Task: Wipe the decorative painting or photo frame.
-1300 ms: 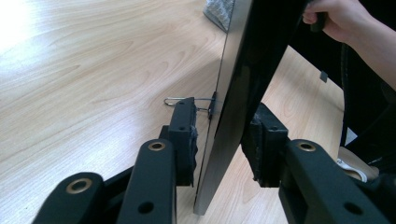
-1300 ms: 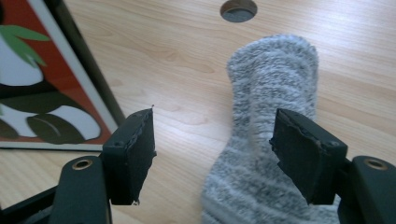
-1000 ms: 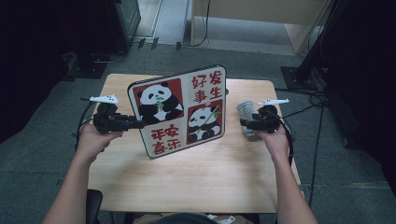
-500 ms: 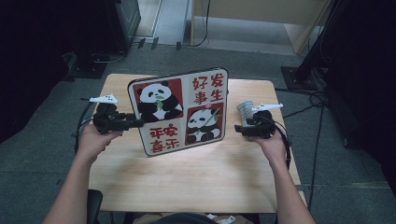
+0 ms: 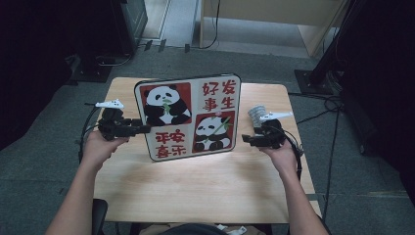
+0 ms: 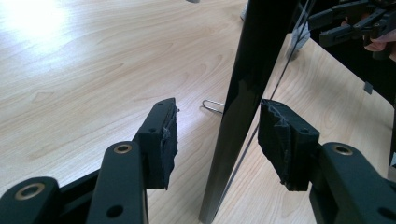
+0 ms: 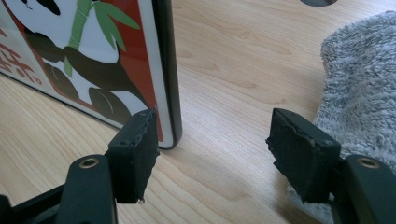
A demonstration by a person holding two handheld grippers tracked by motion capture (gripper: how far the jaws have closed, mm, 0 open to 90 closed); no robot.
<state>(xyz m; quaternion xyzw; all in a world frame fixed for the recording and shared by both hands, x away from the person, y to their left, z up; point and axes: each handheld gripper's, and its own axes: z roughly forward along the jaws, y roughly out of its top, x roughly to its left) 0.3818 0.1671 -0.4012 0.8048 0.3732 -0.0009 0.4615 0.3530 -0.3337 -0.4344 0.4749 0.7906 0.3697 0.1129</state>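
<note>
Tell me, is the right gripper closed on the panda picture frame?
No, the right gripper has open jaws beside the frame.

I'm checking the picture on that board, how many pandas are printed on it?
2. One panda fills the upper left panel of the board; the other panda sits in the lower right panel, holding bamboo. The board's back face is hidden.

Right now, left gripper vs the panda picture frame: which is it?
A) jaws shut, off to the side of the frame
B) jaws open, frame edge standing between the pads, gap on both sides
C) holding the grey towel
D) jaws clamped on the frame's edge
B: in the left gripper view the panda picture frame stands on edge between the left gripper pads, with wood showing on each side of it; the jaws have just been opening.
</note>
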